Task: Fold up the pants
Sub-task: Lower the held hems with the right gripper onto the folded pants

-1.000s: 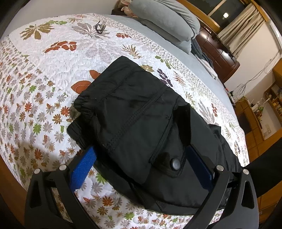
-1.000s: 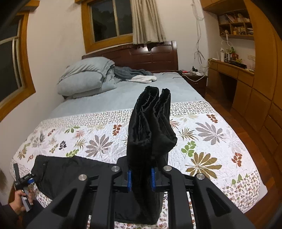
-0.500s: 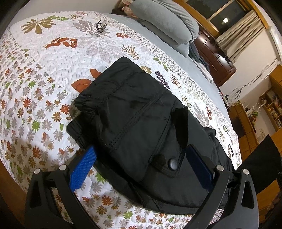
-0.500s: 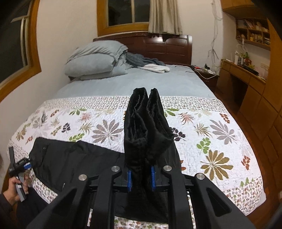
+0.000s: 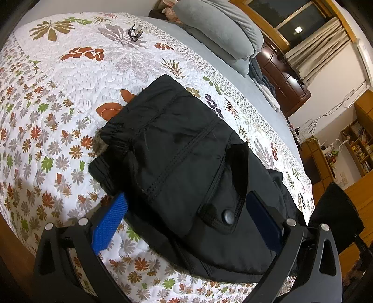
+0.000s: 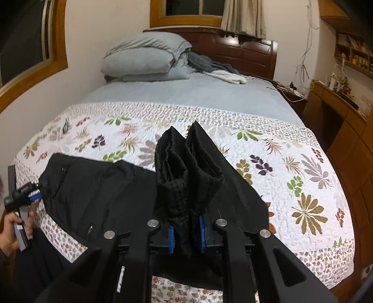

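1. Pants [image 5: 177, 163]: black, padded, soft and limp; lying along the near edge of the bed [image 6: 303, 149].
2. Right gripper [image 6: 186, 230]: clamped on bunched cuffs; best hold there.
3. Left gripper [image 5: 184, 223]: wide, straddling the waist end.

- In front of me stands a bed with a white quilted floral bedspread [image 6: 268, 149] over a pale grey-blue sheet [image 6: 193, 93].
- Folded grey pillows [image 6: 142, 58] lie against the dark carved wooden headboard [image 6: 244, 51].
- A wood-framed window [image 6: 186, 11] shows darkness outside, with a beige curtain [image 6: 242, 16] beside it.
- Wooden shelves and a desk [image 6: 335, 102] line my right wall.
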A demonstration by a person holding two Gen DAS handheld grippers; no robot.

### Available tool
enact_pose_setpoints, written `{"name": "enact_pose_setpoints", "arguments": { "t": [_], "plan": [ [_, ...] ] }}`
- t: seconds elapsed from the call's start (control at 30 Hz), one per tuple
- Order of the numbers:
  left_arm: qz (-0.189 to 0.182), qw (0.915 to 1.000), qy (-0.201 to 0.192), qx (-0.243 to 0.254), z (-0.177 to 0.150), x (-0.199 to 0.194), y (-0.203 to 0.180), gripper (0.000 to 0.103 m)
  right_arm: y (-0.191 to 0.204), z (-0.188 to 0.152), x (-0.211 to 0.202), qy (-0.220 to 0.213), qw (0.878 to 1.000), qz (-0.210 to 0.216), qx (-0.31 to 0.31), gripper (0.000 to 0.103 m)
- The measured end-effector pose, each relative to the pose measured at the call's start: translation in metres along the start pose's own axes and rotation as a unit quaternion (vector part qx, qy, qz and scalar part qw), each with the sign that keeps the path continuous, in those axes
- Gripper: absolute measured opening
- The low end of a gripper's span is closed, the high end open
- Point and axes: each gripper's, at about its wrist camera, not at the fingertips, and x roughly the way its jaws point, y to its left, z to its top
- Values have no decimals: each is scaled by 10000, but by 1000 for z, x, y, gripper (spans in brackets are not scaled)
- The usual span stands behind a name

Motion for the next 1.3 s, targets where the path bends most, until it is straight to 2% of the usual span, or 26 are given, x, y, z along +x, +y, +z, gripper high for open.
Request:
{"name": "enact_pose_setpoints", "arguments": {
  "t": [0.57, 1.3],
  "plan": [
    [-49, 10000, -12, -32, -1, -2, 1, 100, 64, -25, 43, 322, 9962, -497, -635, 15],
    [-128, 9999, -9, -64, -1, -2, 0, 100, 99, -55, 84, 687, 9891, -525, -1192, 15]
  ]
}}
